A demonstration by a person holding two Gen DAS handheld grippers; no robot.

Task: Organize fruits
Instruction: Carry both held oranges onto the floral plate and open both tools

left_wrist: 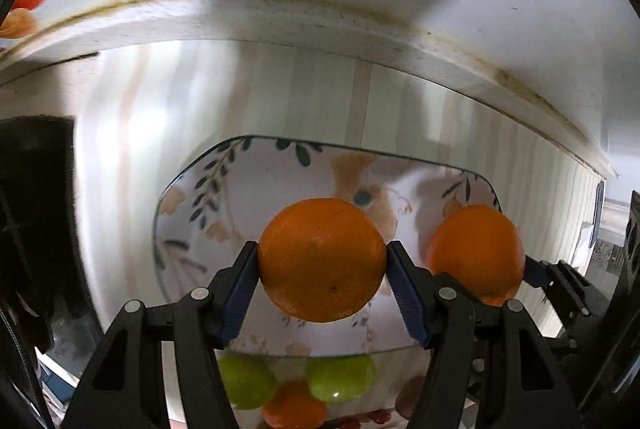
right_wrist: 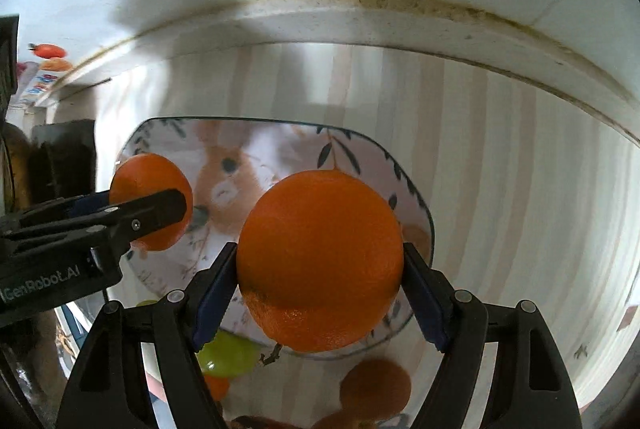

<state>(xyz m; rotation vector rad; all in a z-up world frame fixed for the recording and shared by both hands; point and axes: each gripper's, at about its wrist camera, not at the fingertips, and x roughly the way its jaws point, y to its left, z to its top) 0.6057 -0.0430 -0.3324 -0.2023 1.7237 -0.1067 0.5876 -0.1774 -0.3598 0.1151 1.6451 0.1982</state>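
While both grippers are pointing down over the floral plate (left_wrist: 188,197), I am holding an orange in each. My left gripper (left_wrist: 322,265) is clamping its blue pads on the smaller orange (left_wrist: 320,257), and my right gripper (right_wrist: 320,269) is squeezing the larger orange (right_wrist: 320,261) between its own pads, both fruits hanging above the plate rather than resting on it. Through the right wrist camera I am reading "GenRobot.AI" (right_wrist: 40,279) in white on the black body of the left gripper (the only legible writing). Nearer the cameras, green apples (left_wrist: 340,377) and more orange fruit (right_wrist: 376,385) are lying on the striped tabletop (right_wrist: 500,149).
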